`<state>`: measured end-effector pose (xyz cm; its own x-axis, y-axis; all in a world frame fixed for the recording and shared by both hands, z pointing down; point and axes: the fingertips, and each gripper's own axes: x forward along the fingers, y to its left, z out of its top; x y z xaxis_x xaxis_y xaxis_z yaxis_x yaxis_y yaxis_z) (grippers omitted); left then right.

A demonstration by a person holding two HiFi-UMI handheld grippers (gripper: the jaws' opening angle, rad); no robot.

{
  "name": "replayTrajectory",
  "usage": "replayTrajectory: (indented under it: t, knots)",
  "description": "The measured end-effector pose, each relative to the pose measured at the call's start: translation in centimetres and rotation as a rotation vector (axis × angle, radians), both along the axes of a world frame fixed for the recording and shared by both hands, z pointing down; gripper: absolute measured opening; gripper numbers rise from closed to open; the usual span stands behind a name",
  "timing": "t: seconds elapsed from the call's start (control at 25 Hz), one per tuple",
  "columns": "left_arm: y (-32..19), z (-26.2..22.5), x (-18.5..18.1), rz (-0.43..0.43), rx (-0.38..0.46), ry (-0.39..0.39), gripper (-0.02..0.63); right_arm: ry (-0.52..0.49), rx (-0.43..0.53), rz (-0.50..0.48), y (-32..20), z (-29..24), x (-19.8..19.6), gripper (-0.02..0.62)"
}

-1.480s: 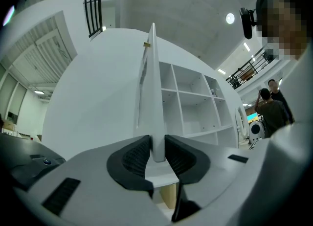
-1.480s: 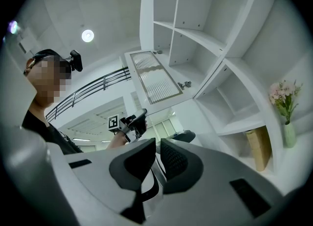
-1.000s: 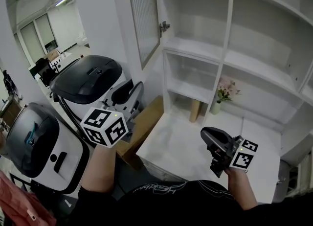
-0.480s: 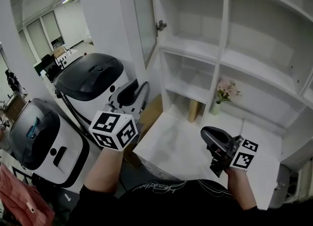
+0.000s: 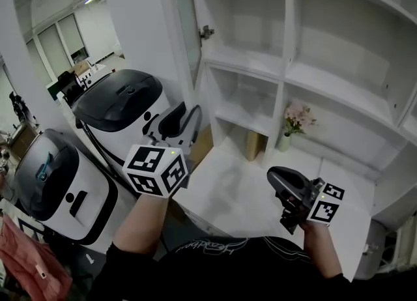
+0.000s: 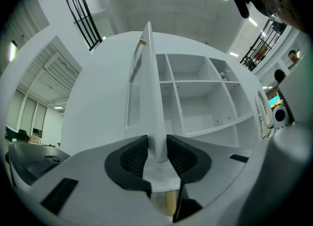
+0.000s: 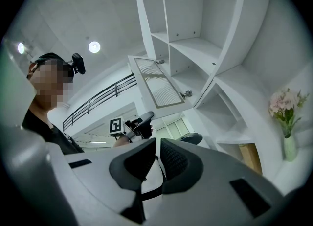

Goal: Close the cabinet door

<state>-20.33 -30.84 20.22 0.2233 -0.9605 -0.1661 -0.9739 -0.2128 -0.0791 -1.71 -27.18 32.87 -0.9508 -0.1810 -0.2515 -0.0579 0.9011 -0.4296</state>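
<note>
Left of the cabinet (image 5: 285, 32), left gripper (image 6: 157, 152) jaws clamp the open cabinet door (image 6: 150, 83) edge, right gripper (image 7: 157, 164) jaws closed, empty.

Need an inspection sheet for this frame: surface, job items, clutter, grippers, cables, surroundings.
Surface: white counter under the shelves.
Job's things: cabinet door open, swung out from the shelves.
Clutter: vase of flowers and wooden block at the counter's back.
Grippers: left gripper fingers closed on the door's lower edge; right gripper shut, nothing held, over the counter.
Cables: black hose beside the machines.
Surroundings: two black-lidded white machines, cardboard box, office desks far left.
</note>
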Motion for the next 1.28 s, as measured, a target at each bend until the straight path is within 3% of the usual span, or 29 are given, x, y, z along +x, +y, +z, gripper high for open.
replayTrajectory:
  t: [0.56, 1.04, 1.28]
  knots:
    - [-1.9, 0.1, 3.9, 0.012, -0.013, -0.003, 0.149, -0.002, -0.006, 0.022, -0.7, 0.9, 3.3, 0.057]
    - [-3.9, 0.2, 7.3, -0.010, -0.003, -0.050, 0.169, -0.018, -0.005, 0.077, -0.4, 0.8, 6.0, 0.057]
    - [-5.6, 0.4, 9.4, 0.030, -0.016, -0.053, 0.169, -0.020, -0.003, 0.111, -0.6, 0.8, 7.4, 0.057]
